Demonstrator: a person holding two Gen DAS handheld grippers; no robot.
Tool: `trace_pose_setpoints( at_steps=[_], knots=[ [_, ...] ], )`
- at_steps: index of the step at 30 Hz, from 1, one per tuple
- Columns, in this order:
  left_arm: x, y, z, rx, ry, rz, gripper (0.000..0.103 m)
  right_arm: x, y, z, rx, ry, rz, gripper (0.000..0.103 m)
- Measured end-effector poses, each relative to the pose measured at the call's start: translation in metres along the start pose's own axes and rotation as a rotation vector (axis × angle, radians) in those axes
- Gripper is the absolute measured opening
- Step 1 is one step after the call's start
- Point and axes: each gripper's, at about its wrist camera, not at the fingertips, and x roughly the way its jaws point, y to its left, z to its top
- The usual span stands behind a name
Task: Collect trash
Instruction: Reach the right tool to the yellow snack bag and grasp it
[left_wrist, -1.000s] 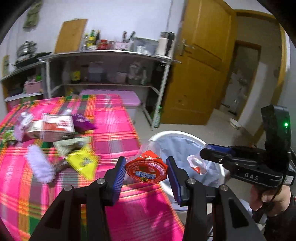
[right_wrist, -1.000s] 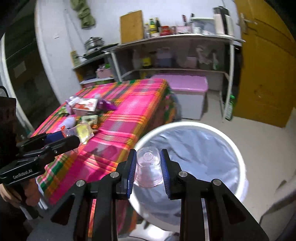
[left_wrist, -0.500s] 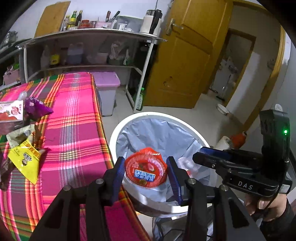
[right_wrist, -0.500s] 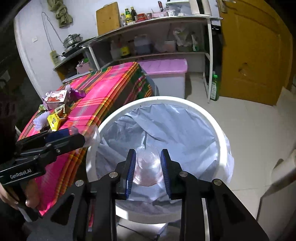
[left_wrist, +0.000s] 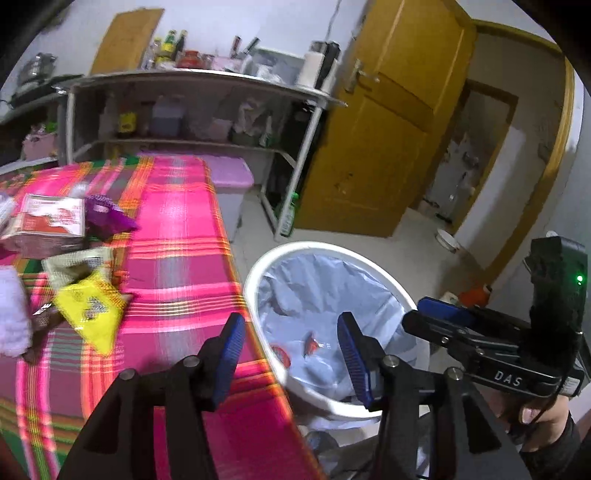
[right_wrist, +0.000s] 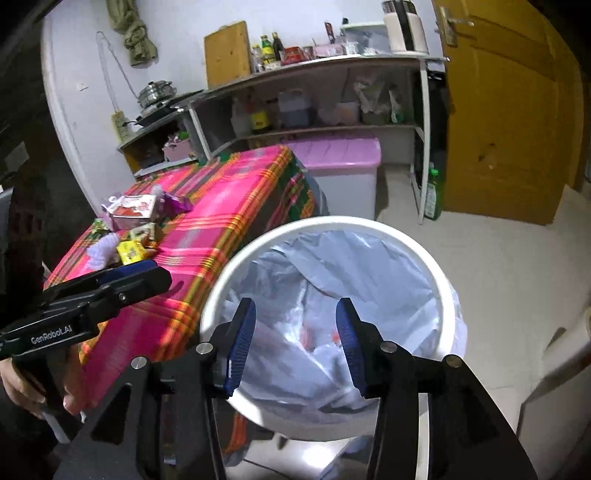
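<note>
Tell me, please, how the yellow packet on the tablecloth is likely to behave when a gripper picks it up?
The yellow packet looks flat and crinkled, so it is probably light and floppy. Its film looks glossy, so it may slip between the pads. It overlaps neighbouring wrappers, so a pinch might drag them along.

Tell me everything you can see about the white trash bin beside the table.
The white trash bin is round, looks like plastic, and stands upright on the pale floor, close against the edge of the table with the pink plaid cloth. A thin, crinkled pale-blue bag liner lines it and spills over the rim on the outer side. Inside lie a few pieces of trash, among them red-printed scraps; details are blurred. Both grippers hover over its near rim without touching it.
</note>
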Motion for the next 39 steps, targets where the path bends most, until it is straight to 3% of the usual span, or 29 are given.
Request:
trace_pose_setpoints(
  at_steps=[8,19,26,39],
  knots=[
    [-0.053,0.039,-0.013,-0.052,-0.074,0.142,0.052,0.008,0.049,0.001,-0.069,0.0,0.097,0.047],
    [-0.093,0.107,-0.021,-0.175,-0.113,0.274,0.052,0.042,0.113,0.009,-0.19,0.048,0.183,0.047],
    [-0.084,0.144,-0.009,-0.245,-0.1,0.337,0.053,0.072,0.14,0.027,-0.269,0.077,0.21,0.047],
    [-0.042,0.186,0.009,-0.363,-0.008,0.358,0.055,0.104,0.16,0.04,-0.32,0.102,0.23,0.047]
  ],
)
